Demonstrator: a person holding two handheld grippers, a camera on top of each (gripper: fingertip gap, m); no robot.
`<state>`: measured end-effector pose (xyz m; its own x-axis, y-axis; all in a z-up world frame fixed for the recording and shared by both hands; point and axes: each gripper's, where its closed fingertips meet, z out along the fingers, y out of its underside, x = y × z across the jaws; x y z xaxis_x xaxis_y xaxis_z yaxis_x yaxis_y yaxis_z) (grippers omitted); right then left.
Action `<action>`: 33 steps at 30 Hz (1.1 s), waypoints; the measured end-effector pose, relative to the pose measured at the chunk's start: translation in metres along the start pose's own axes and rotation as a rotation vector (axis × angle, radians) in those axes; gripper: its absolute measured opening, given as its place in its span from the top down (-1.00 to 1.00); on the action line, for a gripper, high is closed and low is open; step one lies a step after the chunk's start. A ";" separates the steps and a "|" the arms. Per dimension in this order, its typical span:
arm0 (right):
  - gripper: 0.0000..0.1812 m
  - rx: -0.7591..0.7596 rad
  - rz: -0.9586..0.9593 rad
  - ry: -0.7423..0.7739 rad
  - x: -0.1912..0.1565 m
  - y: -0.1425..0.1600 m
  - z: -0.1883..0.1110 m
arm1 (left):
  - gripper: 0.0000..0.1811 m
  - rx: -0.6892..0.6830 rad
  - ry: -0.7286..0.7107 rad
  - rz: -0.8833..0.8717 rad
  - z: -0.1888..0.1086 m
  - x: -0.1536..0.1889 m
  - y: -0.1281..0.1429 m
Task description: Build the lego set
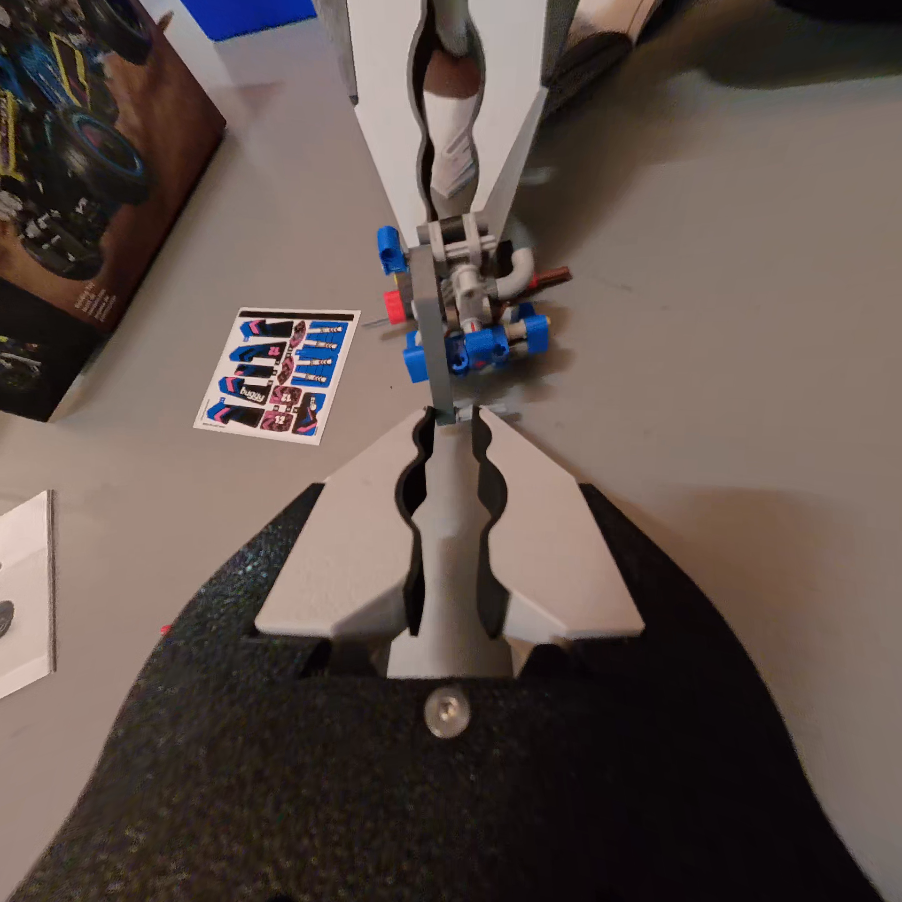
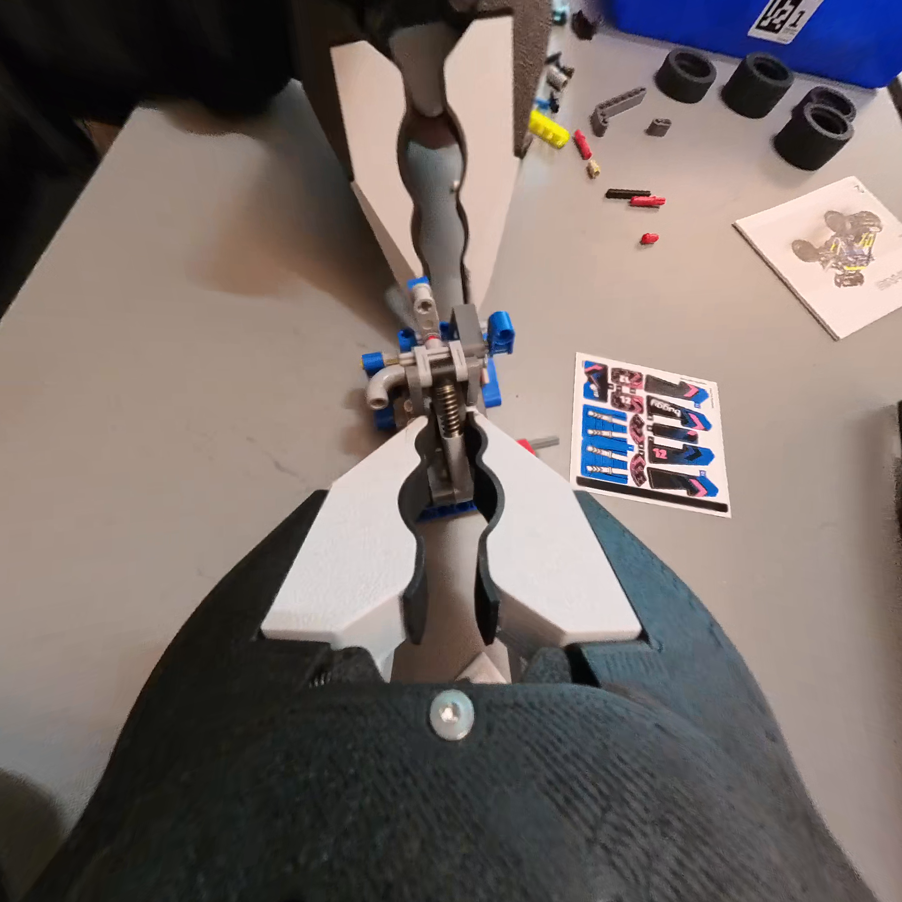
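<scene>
A small lego assembly (image 1: 481, 341) of blue and grey pieces, with a grey curved pipe and a spring shock absorber (image 2: 445, 398), is held between my two grippers just above the grey table (image 1: 707, 341). My left gripper (image 1: 453, 412) is shut on the end of its long grey beam (image 1: 436, 351). My right gripper (image 2: 447, 420) is shut on the shock absorber end of the assembly (image 2: 429, 363). The two grippers face each other, tip to tip. The right gripper shows at the top of the left wrist view (image 1: 456, 217), and the left gripper at the top of the right wrist view (image 2: 441, 288).
A sticker sheet (image 2: 649, 434) lies beside the assembly. The set's box (image 1: 73, 195) and an instruction booklet (image 2: 830, 254) lie farther out. Several black tyres (image 2: 756, 85), red pins (image 2: 646, 200), a yellow piece (image 2: 549, 129) and a grey angled beam (image 2: 615, 110) lie near a blue bin (image 2: 732, 29). Some 5 cm of space lies between my two pairs of fingers.
</scene>
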<state>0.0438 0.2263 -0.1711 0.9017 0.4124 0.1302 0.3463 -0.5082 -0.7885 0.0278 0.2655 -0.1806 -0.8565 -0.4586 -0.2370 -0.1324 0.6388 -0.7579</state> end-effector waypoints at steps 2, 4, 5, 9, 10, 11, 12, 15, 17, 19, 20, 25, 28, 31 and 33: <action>0.89 0.018 0.016 -0.014 0.002 -0.001 -0.001 | 0.87 0.017 0.005 -0.026 -0.003 0.000 -0.002; 0.88 0.016 0.014 -0.028 0.002 -0.001 0.001 | 0.93 -0.001 0.036 -0.030 -0.003 0.004 0.003; 0.86 0.015 0.007 -0.026 0.003 -0.002 0.001 | 0.95 -0.010 0.045 -0.017 -0.003 0.006 0.005; 0.82 -0.010 -0.025 -0.036 0.005 -0.004 0.003 | 0.95 -0.010 0.081 -0.028 -0.003 0.013 0.007; 0.82 -0.017 -0.032 -0.040 0.005 -0.004 0.004 | 0.92 -0.003 0.100 -0.033 -0.003 0.015 0.007; 0.82 -0.024 -0.041 -0.050 0.005 -0.004 0.004 | 0.90 0.000 0.122 -0.039 -0.003 0.019 0.007; 0.82 -0.030 -0.047 -0.057 0.004 -0.004 0.004 | 0.87 -0.003 0.136 -0.042 -0.003 0.021 0.008; 0.82 -0.050 -0.063 -0.058 0.003 -0.004 0.005 | 0.83 -0.005 0.141 -0.047 -0.003 0.022 0.010; 0.82 -0.073 -0.067 -0.042 0.003 -0.002 0.003 | 0.83 -0.002 0.140 -0.049 -0.006 0.022 0.010; 0.82 -0.085 -0.063 -0.034 0.001 0.000 0.000 | 0.84 -0.009 0.116 -0.059 -0.009 0.017 0.012; 0.83 -0.089 -0.066 -0.029 0.001 0.000 -0.002 | 0.85 -0.019 0.106 -0.066 -0.010 0.014 0.015; 0.84 -0.105 -0.088 -0.009 -0.001 0.001 -0.003 | 0.86 -0.024 0.082 -0.091 -0.009 0.009 0.016; 0.85 -0.120 -0.116 -0.012 0.002 0.001 -0.001 | 0.86 -0.039 0.078 -0.081 -0.007 0.010 0.017; 0.86 -0.136 -0.162 -0.006 0.009 -0.001 0.005 | 0.86 -0.038 0.077 -0.091 -0.006 0.009 0.018; 0.84 -0.147 -0.183 -0.001 0.014 -0.002 0.009 | 0.86 -0.032 0.081 -0.103 -0.007 0.009 0.019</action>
<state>0.0536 0.2397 -0.1729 0.8198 0.5089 0.2626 0.5386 -0.5295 -0.6554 0.0142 0.2776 -0.1934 -0.8746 -0.4727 -0.1078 -0.2369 0.6107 -0.7556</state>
